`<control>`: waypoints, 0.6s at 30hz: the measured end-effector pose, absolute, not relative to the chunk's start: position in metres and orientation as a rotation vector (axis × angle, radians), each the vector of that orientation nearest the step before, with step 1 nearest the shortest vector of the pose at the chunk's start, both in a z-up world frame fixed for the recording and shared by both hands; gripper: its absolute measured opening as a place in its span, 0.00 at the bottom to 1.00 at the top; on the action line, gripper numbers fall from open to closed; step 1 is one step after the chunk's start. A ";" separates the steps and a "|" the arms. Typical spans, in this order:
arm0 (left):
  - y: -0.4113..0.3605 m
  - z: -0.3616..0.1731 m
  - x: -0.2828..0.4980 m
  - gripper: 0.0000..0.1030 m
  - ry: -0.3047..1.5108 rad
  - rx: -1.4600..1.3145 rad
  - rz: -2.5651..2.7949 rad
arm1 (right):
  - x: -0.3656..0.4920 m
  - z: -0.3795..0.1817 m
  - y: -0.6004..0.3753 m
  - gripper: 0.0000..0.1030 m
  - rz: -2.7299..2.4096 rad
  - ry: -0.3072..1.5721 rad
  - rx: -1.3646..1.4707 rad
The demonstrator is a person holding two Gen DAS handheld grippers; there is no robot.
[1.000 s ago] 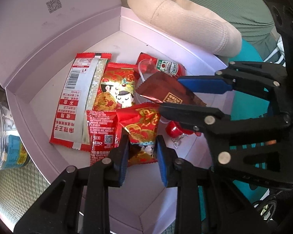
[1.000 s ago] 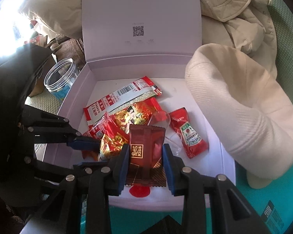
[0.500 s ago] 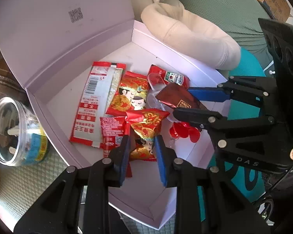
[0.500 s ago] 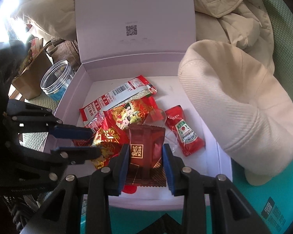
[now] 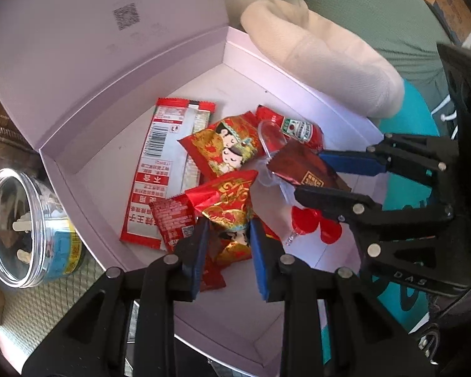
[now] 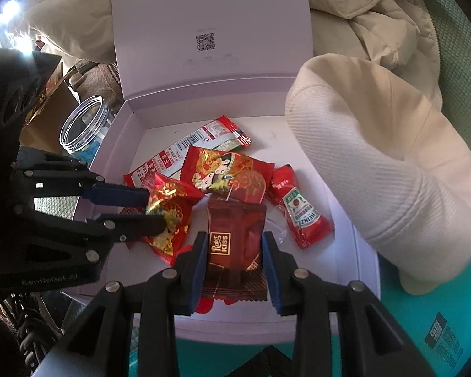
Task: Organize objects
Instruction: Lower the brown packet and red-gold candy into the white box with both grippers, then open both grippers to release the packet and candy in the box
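Observation:
An open pale box (image 5: 88, 144) (image 6: 345, 220) holds several snack packets. My left gripper (image 5: 227, 251) (image 6: 155, 209) is shut on a red and gold candy packet (image 5: 232, 201) (image 6: 168, 216), held above the box floor. My right gripper (image 6: 232, 260) (image 5: 311, 176) is shut on a brown Ratet Kiss packet (image 6: 235, 238) (image 5: 301, 169). Below them lie a long red and white packet (image 5: 166, 157) (image 6: 204, 138), a red cartoon packet (image 5: 226, 144) (image 6: 223, 169), a Heinz ketchup sachet (image 5: 298, 125) (image 6: 301, 213) and a small red sachet (image 5: 172, 220).
A clear plastic jar (image 5: 22, 229) (image 6: 81, 128) stands left of the box. A cream cap (image 6: 376, 172) (image 5: 323, 59) overlaps the box's right side, with a cream jacket (image 6: 376, 9) behind. The upright lid (image 6: 210, 28) stands at the back. A red plastic piece (image 5: 314, 223) lies in the box.
Both grippers have risen and drawn back from the box, each still holding its packet. The view of the box has widened and the jar has come into the left wrist view.

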State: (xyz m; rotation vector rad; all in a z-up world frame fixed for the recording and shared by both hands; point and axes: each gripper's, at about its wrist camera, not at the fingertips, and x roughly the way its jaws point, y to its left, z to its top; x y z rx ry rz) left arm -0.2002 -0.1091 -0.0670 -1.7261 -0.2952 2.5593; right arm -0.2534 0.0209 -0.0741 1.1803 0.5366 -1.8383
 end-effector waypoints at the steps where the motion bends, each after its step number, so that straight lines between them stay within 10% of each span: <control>1: -0.107 -0.068 -0.200 0.25 -0.273 -1.729 2.561 | -0.253 -0.074 0.021 0.34 -1.842 0.541 1.181; 12: -0.115 -0.059 -0.194 0.27 -0.317 -1.705 2.594 | -0.240 -0.064 0.023 0.36 -1.850 0.533 1.144; 18: -0.111 -0.045 -0.173 0.50 -0.281 -1.664 2.691 | -0.233 -0.051 0.028 0.40 -1.873 0.519 1.105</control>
